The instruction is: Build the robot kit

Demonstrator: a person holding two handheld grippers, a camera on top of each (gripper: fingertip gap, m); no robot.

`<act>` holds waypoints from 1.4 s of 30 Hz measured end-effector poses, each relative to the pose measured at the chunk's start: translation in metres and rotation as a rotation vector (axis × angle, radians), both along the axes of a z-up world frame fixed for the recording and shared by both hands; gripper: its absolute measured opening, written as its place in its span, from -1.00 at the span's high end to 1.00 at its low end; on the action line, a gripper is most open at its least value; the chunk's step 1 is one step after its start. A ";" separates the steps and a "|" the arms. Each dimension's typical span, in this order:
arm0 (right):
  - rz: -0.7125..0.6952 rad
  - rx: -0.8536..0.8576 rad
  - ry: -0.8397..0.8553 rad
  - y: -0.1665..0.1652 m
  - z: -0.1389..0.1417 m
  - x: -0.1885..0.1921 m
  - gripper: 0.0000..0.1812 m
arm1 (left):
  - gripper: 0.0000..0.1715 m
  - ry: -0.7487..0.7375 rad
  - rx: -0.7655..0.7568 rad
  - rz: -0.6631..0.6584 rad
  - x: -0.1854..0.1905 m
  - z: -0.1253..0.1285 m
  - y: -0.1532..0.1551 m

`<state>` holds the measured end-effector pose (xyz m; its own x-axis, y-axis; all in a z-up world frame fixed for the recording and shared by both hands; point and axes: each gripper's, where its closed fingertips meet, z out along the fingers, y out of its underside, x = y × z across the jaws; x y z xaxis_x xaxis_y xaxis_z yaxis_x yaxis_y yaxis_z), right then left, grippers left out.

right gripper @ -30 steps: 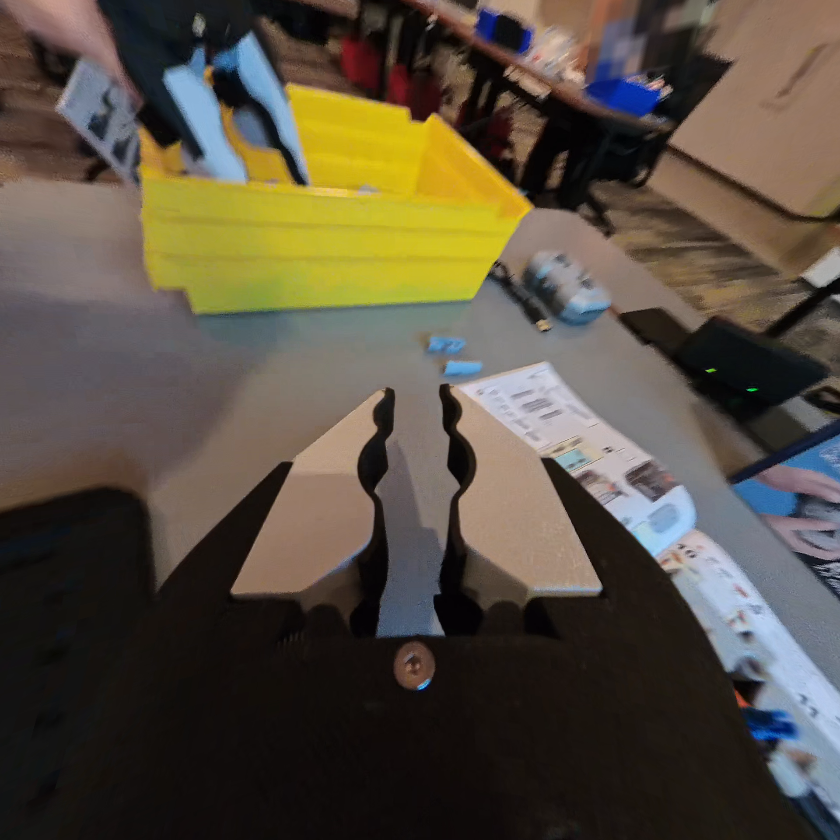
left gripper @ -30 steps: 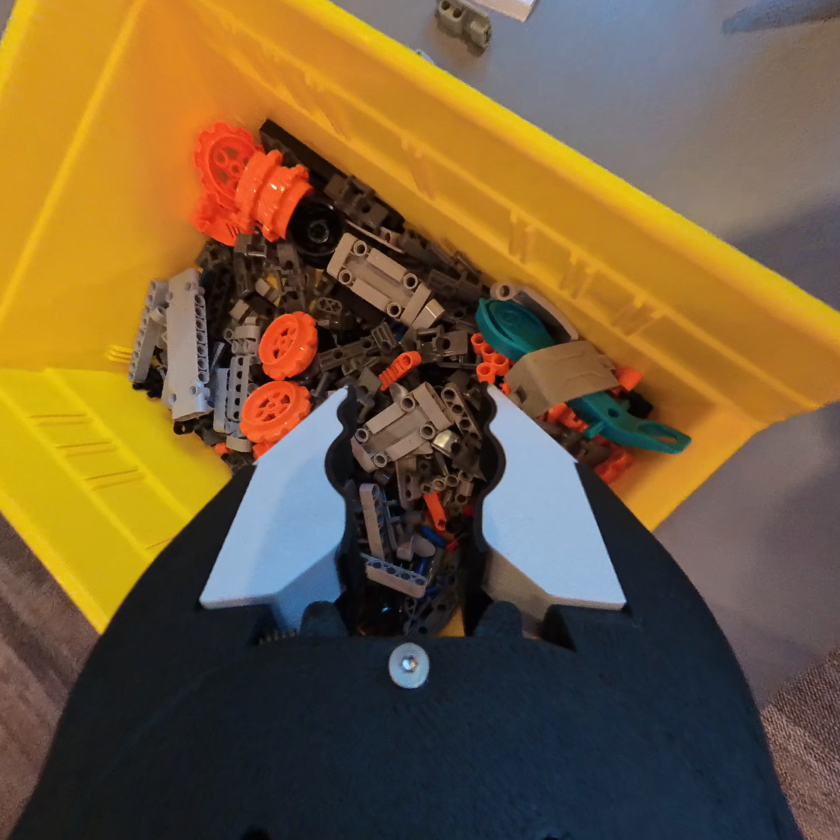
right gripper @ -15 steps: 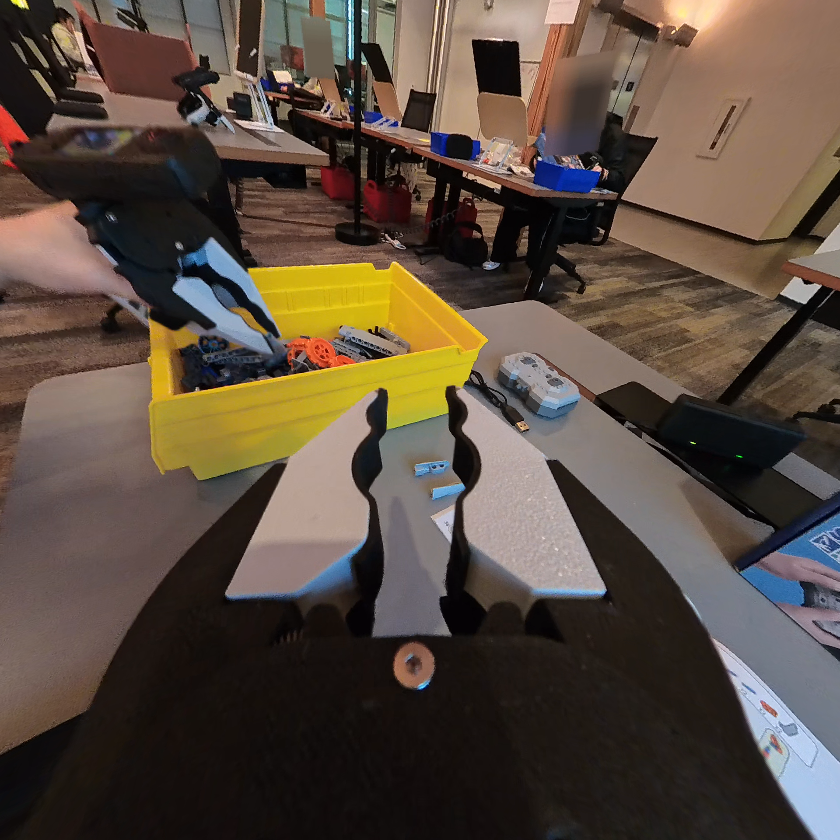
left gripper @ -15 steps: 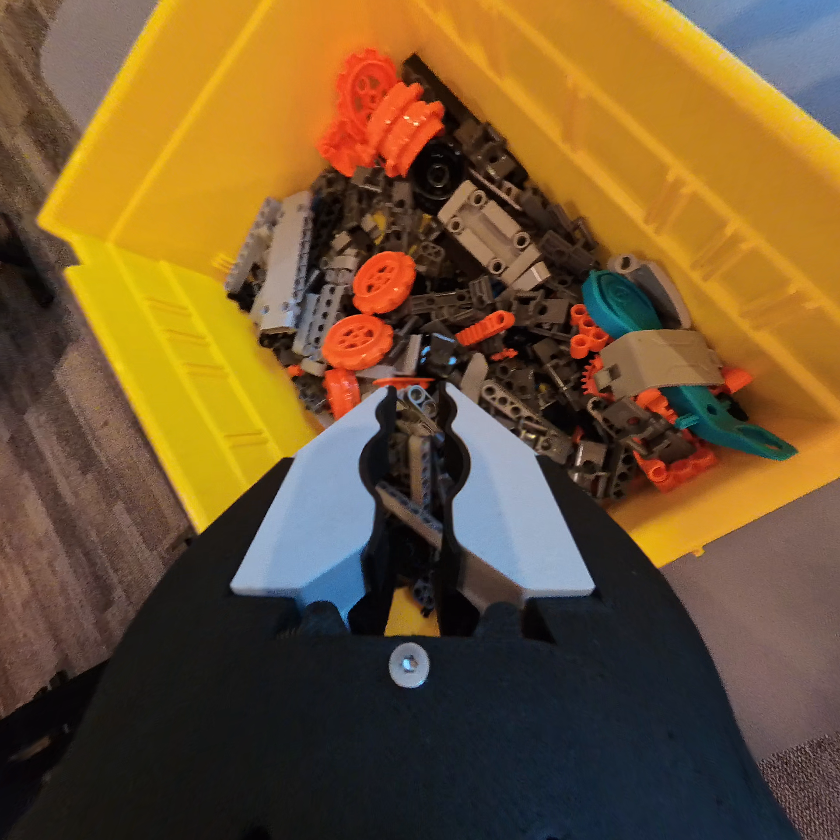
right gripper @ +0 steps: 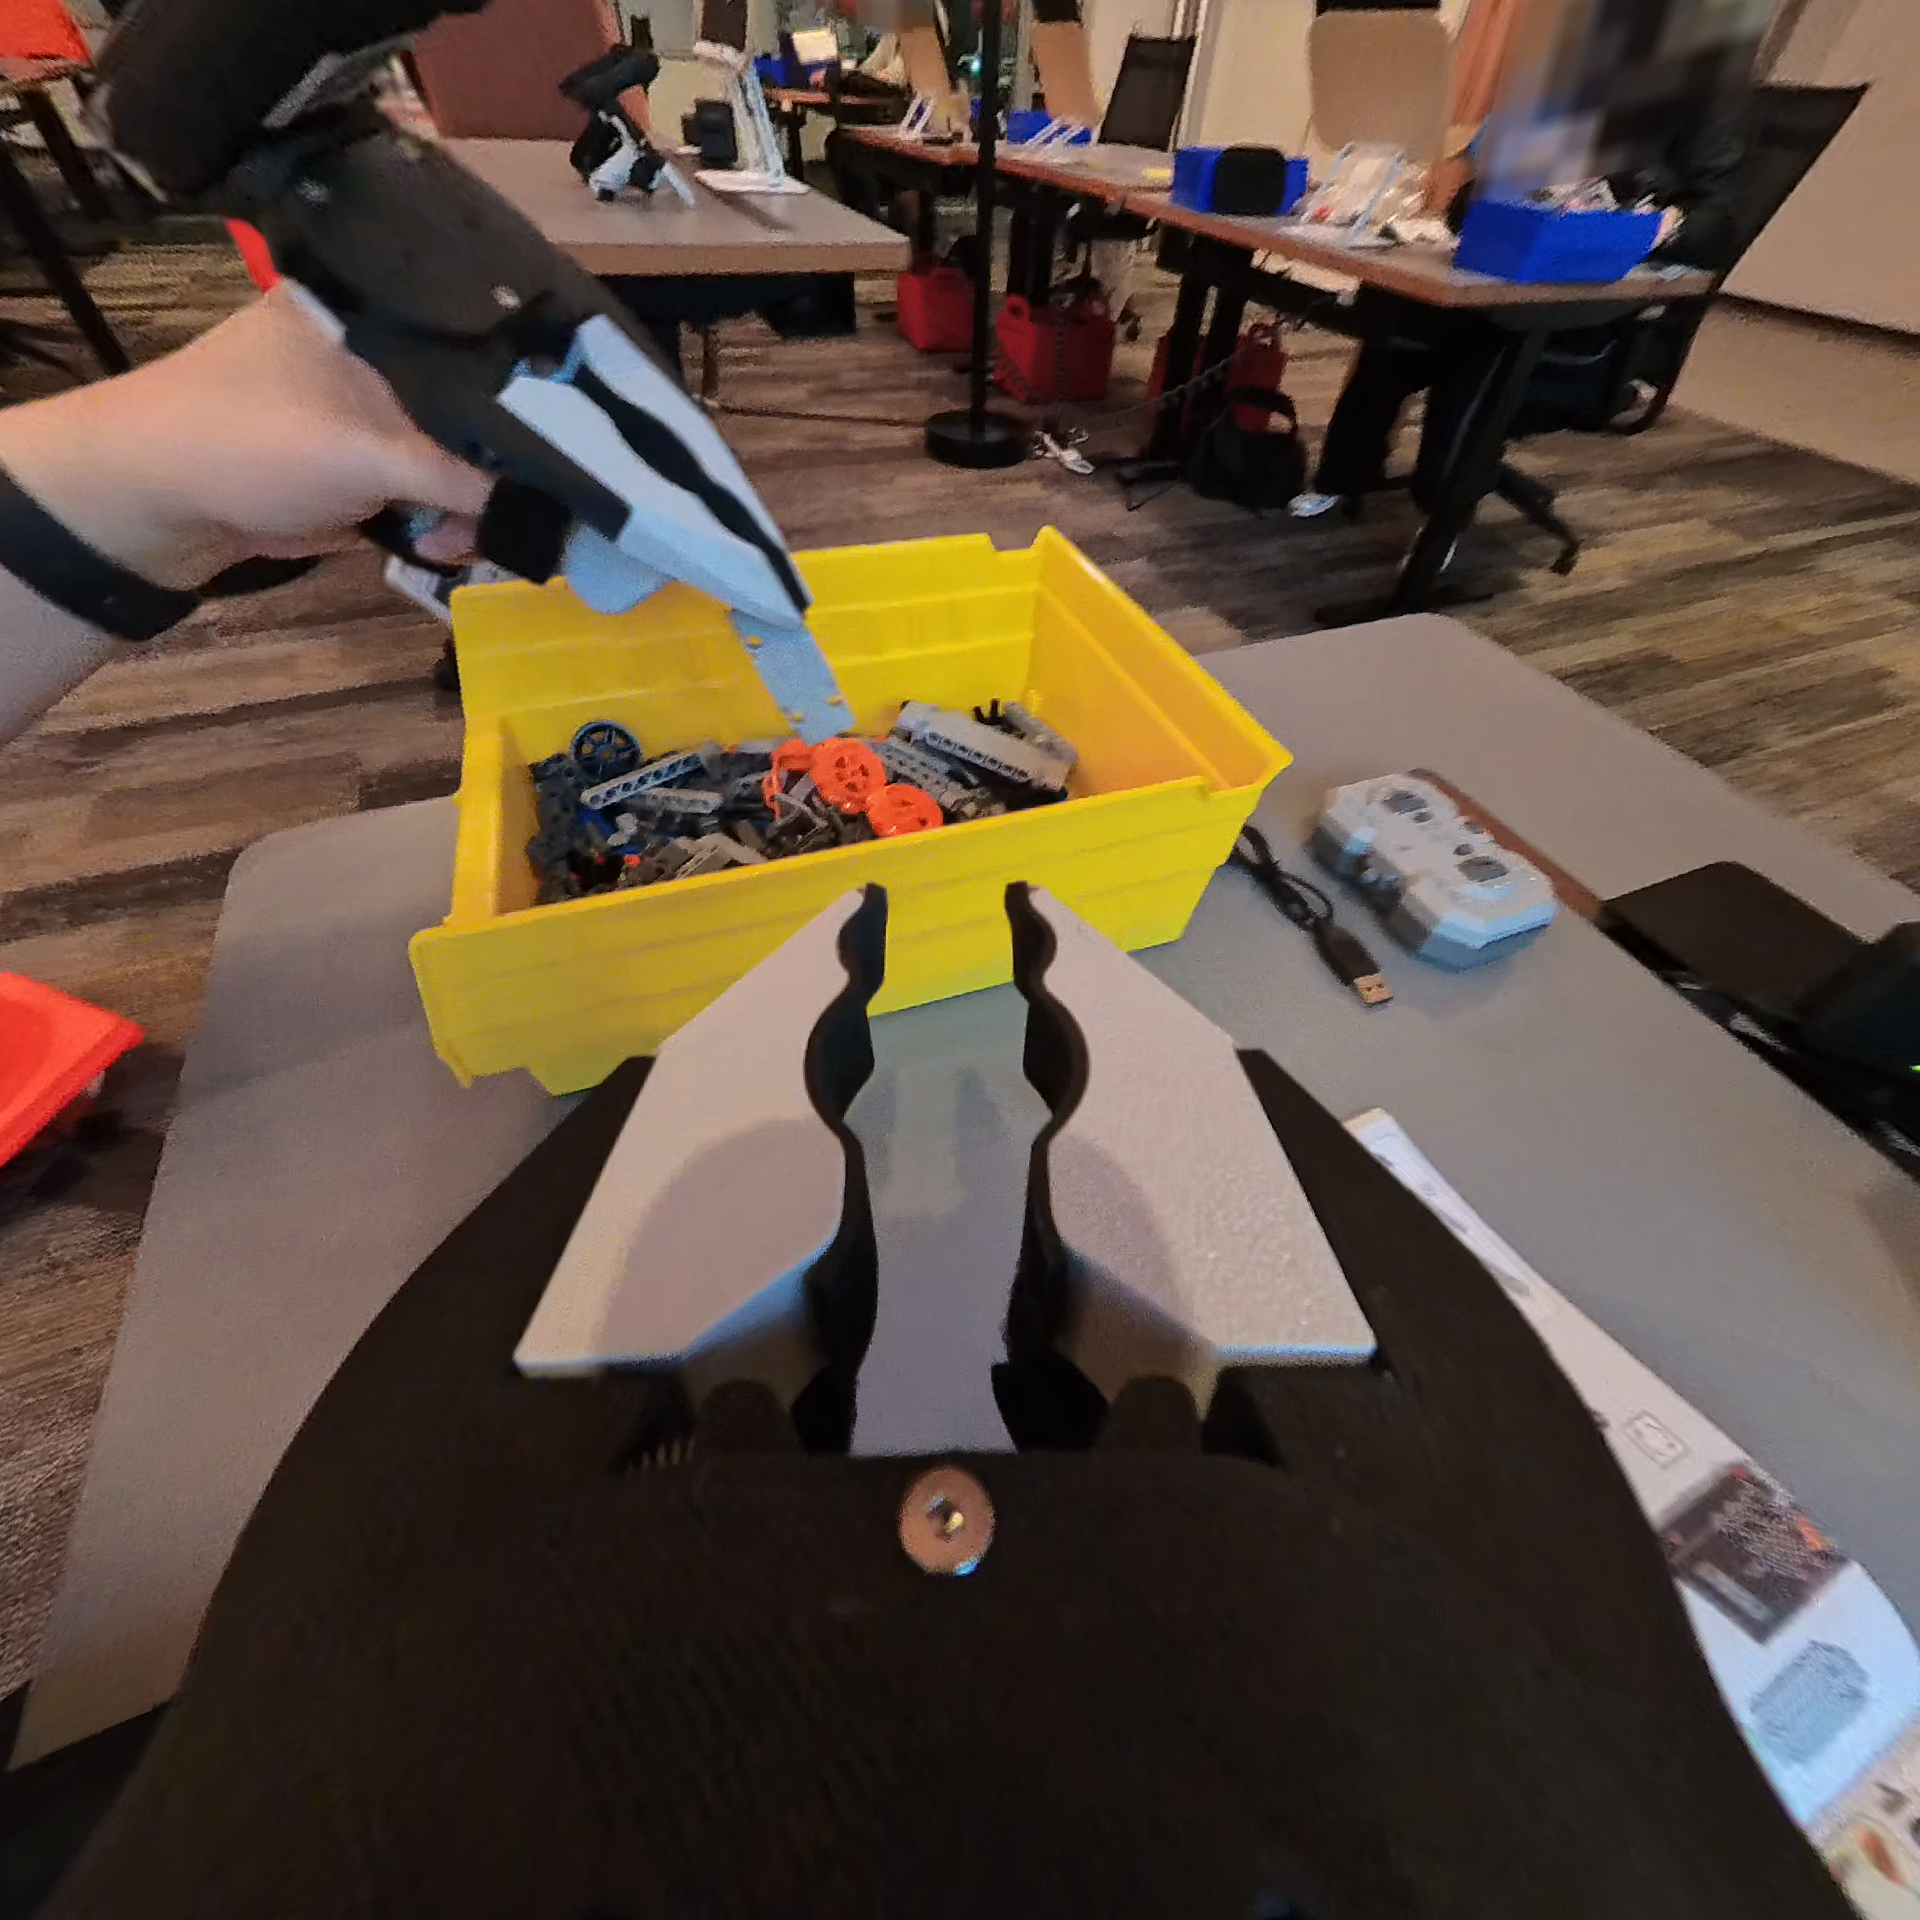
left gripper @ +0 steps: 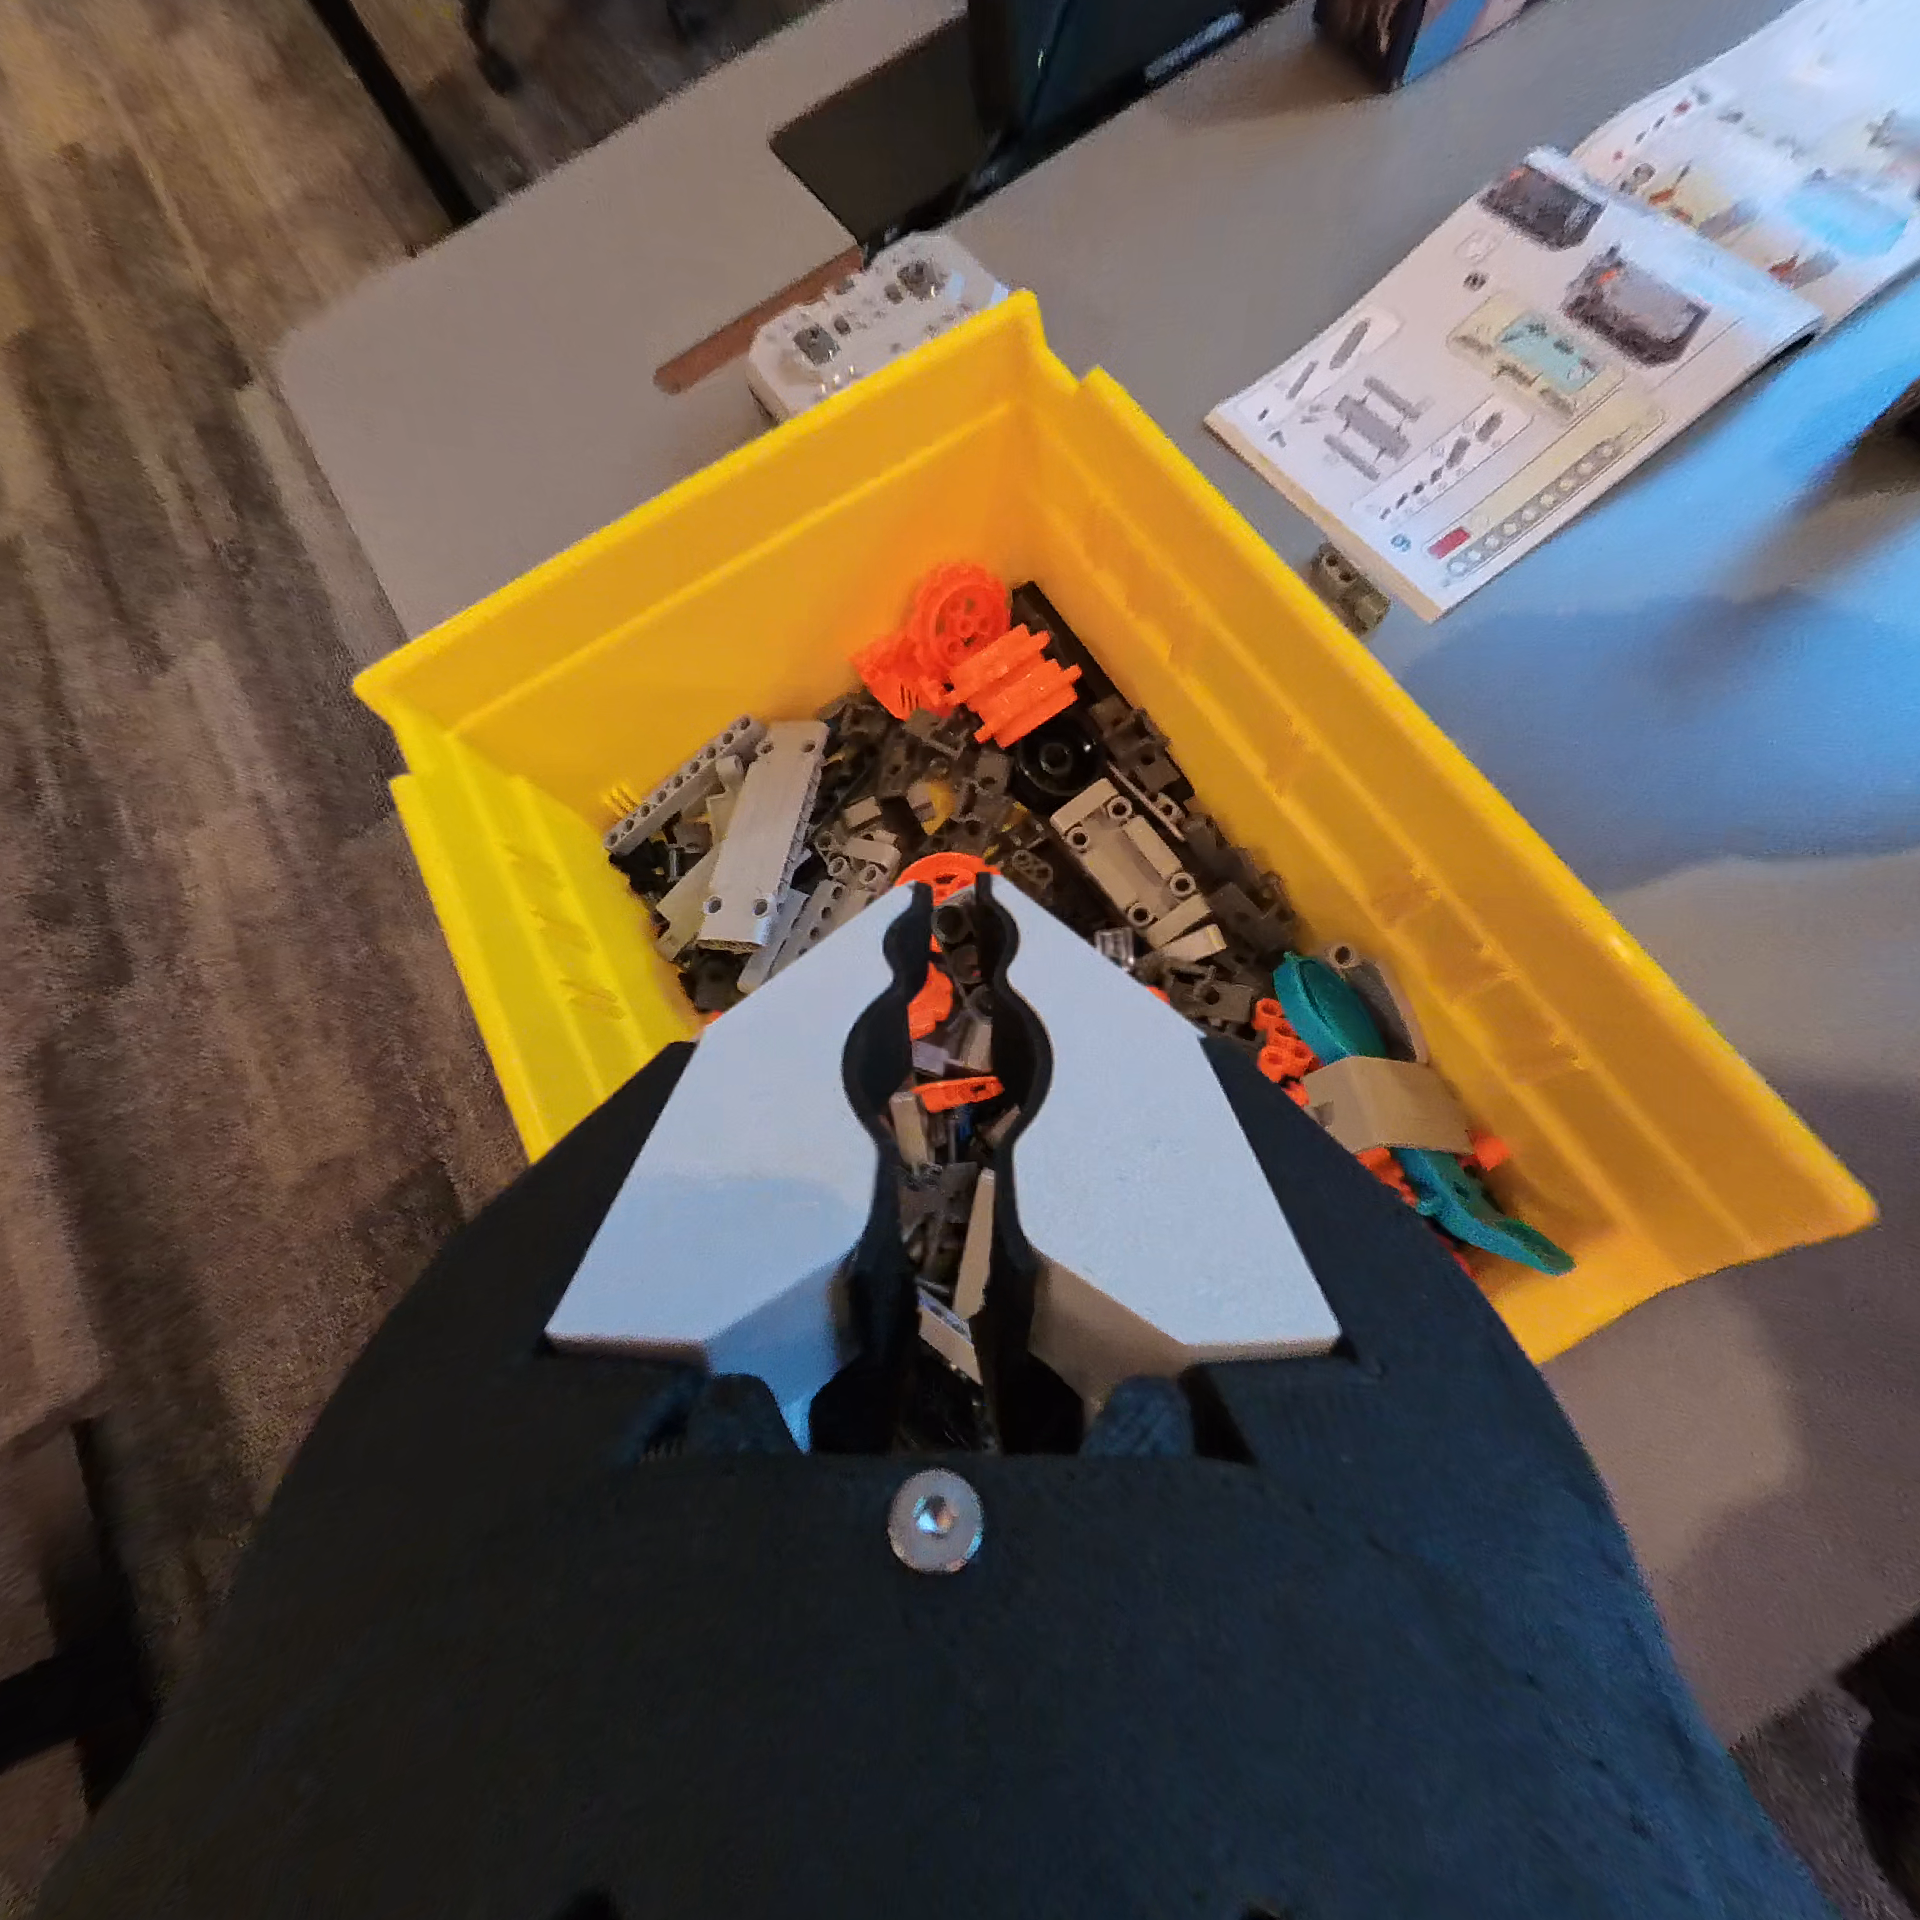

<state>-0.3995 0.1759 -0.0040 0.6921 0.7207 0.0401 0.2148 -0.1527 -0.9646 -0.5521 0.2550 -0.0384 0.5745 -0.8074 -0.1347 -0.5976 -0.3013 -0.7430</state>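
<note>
A yellow bin (left gripper: 1351, 831) on a grey table holds a heap of grey, black, orange and teal building pieces (left gripper: 1122, 862). My left gripper (left gripper: 951, 894) hangs above the heap's near end. It is shut on a light grey flat beam with holes. In the right wrist view the beam (right gripper: 795, 675) hangs from the left gripper (right gripper: 800, 613), clear of the pieces in the bin (right gripper: 831, 966). A hand (right gripper: 229, 447) holds that gripper. My right gripper (right gripper: 945, 894) is open and empty, low over the table just in front of the bin.
A grey control box (right gripper: 1429, 868) and a USB cable (right gripper: 1309, 914) lie right of the bin. An open instruction booklet (left gripper: 1507, 374) lies further right, with a small grey piece (left gripper: 1348, 587) beside it. A black device (right gripper: 1766, 956) sits at the table's far edge. A red object (right gripper: 52, 1049) lies off the table's left side.
My left gripper closed on the grey beam among the pieces and rose up out of the bin with it. My right gripper lifted and drew back a little, staying open.
</note>
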 end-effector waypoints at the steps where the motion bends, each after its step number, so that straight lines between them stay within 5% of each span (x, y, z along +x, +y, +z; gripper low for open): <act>1: 0.010 -0.005 -0.004 -0.001 -0.004 -0.003 0.75 | 0.93 0.022 0.002 -0.010 0.003 -0.005 0.004; 4: 0.038 -0.014 -0.029 -0.003 -0.012 -0.010 0.74 | 0.93 0.041 0.017 -0.038 0.014 -0.012 0.013; 8: 0.047 -0.006 -0.046 -0.005 -0.016 -0.009 0.74 | 0.57 -0.008 -0.006 -0.044 0.017 -0.008 0.007; 11: 0.048 0.000 -0.045 -0.004 -0.012 -0.005 0.75 | 0.84 0.087 -0.054 -0.185 0.008 -0.027 -0.026; 15: 0.054 0.015 -0.016 -0.004 0.000 -0.001 0.75 | 0.80 0.288 -0.130 -0.278 -0.012 -0.071 -0.050; 21: 0.052 0.038 -0.027 -0.005 0.005 0.003 0.75 | 0.76 0.480 -0.105 -0.311 -0.024 -0.095 -0.040; 27: 0.042 0.034 -0.056 -0.003 0.000 0.006 0.75 | 1.00 0.533 -0.134 -0.348 -0.022 -0.103 -0.042; 34: 0.030 0.032 -0.062 -0.001 -0.001 0.013 0.74 | 1.00 0.522 -0.112 -0.292 -0.030 -0.097 -0.037; 38: 0.028 0.032 -0.060 0.000 0.000 0.014 0.75 | 0.74 0.529 -0.127 -0.328 -0.024 -0.099 -0.041; 42: 0.025 0.045 -0.060 -0.001 0.003 0.015 0.75 | 0.81 0.602 -0.111 -0.332 -0.024 -0.108 -0.036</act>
<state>-0.3844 0.1747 -0.0014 0.6694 0.7342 0.1134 0.2755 -0.1035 -0.9557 -0.5764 0.2190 -0.1460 0.1459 -0.9550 -0.2583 -0.9696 -0.0862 -0.2288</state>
